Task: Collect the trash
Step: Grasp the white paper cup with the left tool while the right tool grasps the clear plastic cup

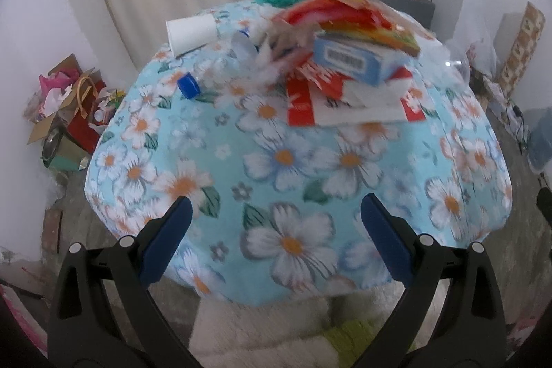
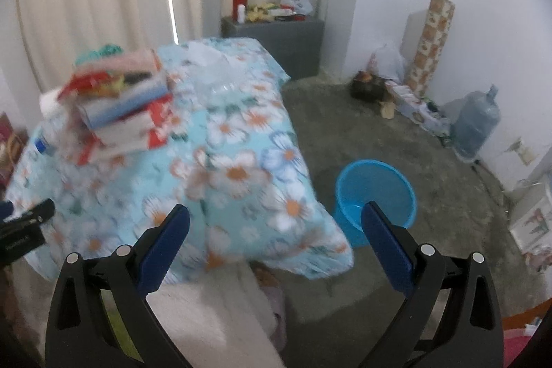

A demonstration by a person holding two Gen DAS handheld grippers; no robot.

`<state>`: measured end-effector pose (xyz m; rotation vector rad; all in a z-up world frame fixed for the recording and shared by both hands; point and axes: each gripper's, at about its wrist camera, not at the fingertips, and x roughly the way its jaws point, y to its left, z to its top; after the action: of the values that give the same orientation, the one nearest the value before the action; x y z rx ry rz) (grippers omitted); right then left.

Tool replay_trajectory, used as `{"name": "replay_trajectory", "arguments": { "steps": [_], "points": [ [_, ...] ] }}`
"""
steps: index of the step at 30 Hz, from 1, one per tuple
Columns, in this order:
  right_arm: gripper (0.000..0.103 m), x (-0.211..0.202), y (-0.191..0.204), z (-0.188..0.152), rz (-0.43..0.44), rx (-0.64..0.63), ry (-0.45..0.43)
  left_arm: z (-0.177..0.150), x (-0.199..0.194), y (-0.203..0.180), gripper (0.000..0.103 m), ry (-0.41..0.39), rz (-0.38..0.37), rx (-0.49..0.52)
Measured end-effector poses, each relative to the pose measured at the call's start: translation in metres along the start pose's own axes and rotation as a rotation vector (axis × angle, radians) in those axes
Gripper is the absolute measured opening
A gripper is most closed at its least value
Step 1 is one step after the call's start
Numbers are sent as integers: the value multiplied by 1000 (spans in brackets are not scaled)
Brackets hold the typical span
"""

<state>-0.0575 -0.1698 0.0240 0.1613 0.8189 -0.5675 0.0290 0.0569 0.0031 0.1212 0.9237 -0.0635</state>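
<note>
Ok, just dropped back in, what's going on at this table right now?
Nothing is picked up yet. Both tools, left and right, hang open and empty over the near edge of the blue floral tablecloth. The trash sits further back: a tipped white paper cup, a blue bottle cap, and a pile of red-and-white boxes and wrappers. A blue plastic bin stands on the floor to the right.

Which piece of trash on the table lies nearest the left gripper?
The blue bottle cap: it sits alone at the pile's near left edge, closer than the tipped white cup behind it.
</note>
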Motion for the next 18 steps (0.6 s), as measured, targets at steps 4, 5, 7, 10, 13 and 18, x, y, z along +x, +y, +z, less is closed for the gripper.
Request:
{"name": "replay_trajectory", "arguments": {
  "steps": [4,5,7,10,13,18],
  "points": [
    [97,9,6,9,23,-1,-17,16,10,11,94,-7,-33,35],
    [97,12,7,10,23,-8,-17,20,13,13,94,-8,-34,39],
    [97,19,10,12,24,-31,-17,27,17,22,94,-30,-57,49],
    [97,30,16,19,20,-63,-19,36,23,38,94,-57,-114,37],
    [97,37,18,25,44,-70,-26,46,25,67,94,-118,-229,-31],
    [97,49,16,40,86,-51,-37,77,31,125,94,-191,-300,-200]
  ]
}}
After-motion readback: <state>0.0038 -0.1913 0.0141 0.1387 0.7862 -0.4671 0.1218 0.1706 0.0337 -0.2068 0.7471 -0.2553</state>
